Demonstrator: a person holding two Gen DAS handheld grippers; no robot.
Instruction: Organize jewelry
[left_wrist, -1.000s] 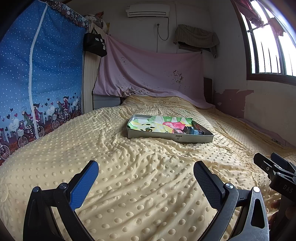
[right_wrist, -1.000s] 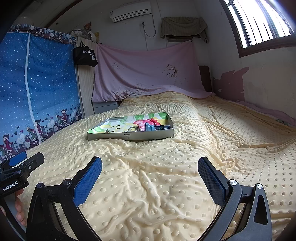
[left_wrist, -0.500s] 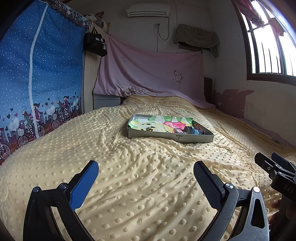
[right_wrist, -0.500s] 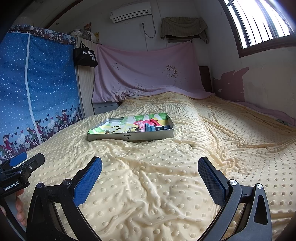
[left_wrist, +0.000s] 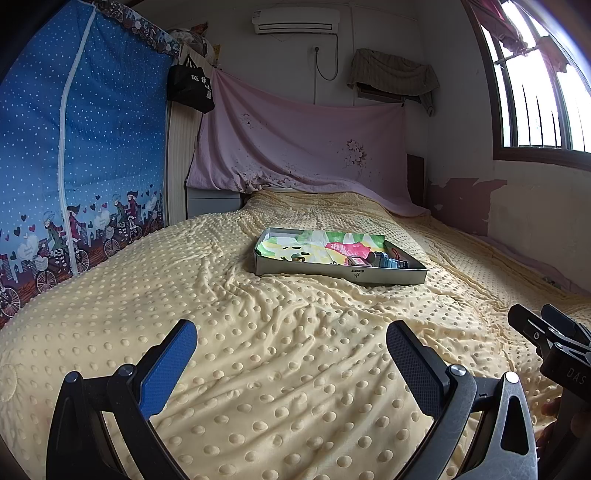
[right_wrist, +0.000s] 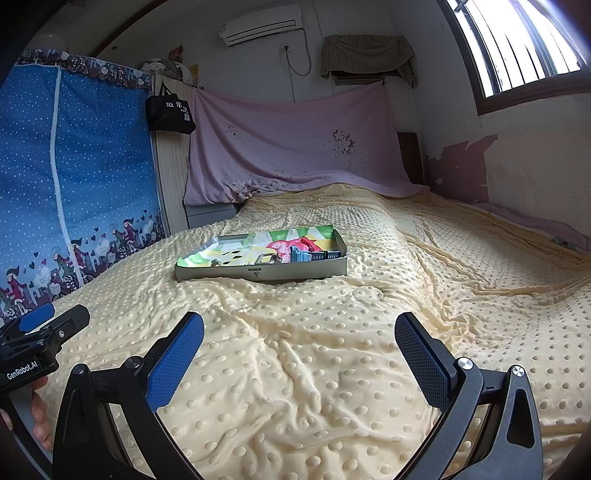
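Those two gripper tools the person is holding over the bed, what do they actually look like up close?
Each is a black metal frame that forks into two fingers tipped with blue textured pads, joined by silver screws. The left gripper carries white "GenRobot.AI" lettering on its side, seen from the right wrist view; the right gripper shows "DAS". Bare fingers grip the handles. No cables show.

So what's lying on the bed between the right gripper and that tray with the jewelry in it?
Nothing but rumpled yellow dotted blanket. In the right wrist view, the stretch from the open right gripper to the tray is bare; the left wrist view agrees.
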